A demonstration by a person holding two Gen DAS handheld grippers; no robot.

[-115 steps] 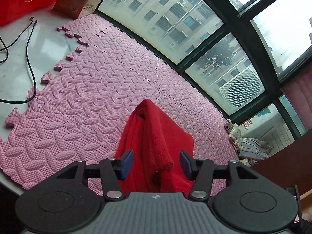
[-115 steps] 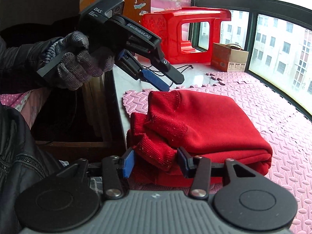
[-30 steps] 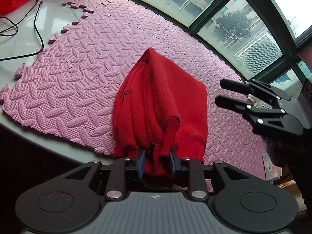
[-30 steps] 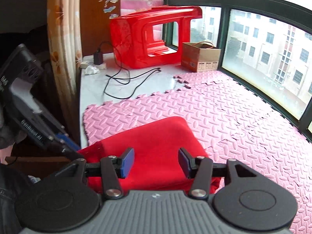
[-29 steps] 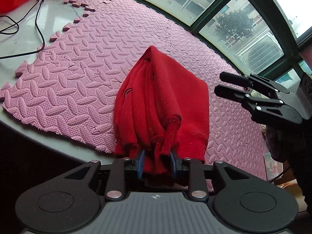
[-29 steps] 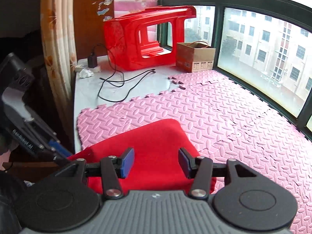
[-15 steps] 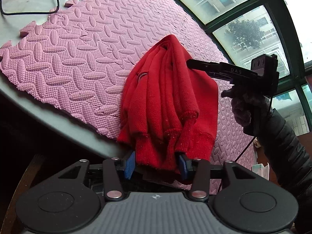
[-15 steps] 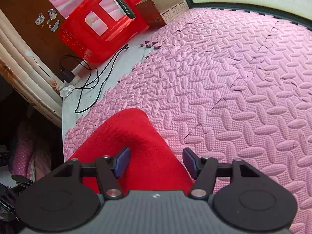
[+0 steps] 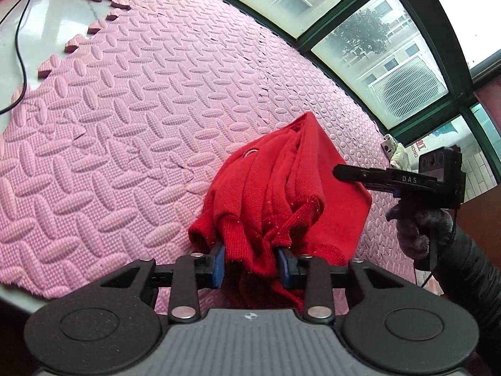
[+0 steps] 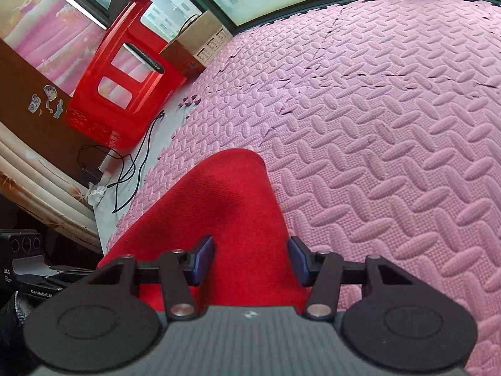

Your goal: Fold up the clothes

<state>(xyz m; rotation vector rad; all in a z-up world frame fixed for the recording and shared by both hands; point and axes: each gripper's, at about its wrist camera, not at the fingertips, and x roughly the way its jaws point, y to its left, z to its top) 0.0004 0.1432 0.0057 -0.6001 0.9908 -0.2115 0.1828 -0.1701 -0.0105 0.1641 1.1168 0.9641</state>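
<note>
A red knitted sweater lies bunched in folds on the pink foam mat, its ribbed cuffs and hem towards me. My left gripper is shut on the thick bundle of cuffs at the sweater's near end. My right gripper, held by a gloved hand, reaches in from the right, its tips over the sweater's right side. In the right wrist view the right gripper stands open just above the smooth red sweater, with nothing pinched between its fingers.
The pink foam mat covers a window ledge, with the window frame behind it. A red plastic stool, a cardboard box and black cables sit at the bare marble end. The mat's near edge drops off at the lower left.
My left gripper's fingers have narrowed onto the cuffs, and the sweater now sits further onto the mat. The right gripper has tilted down and come lower over the sweater.
</note>
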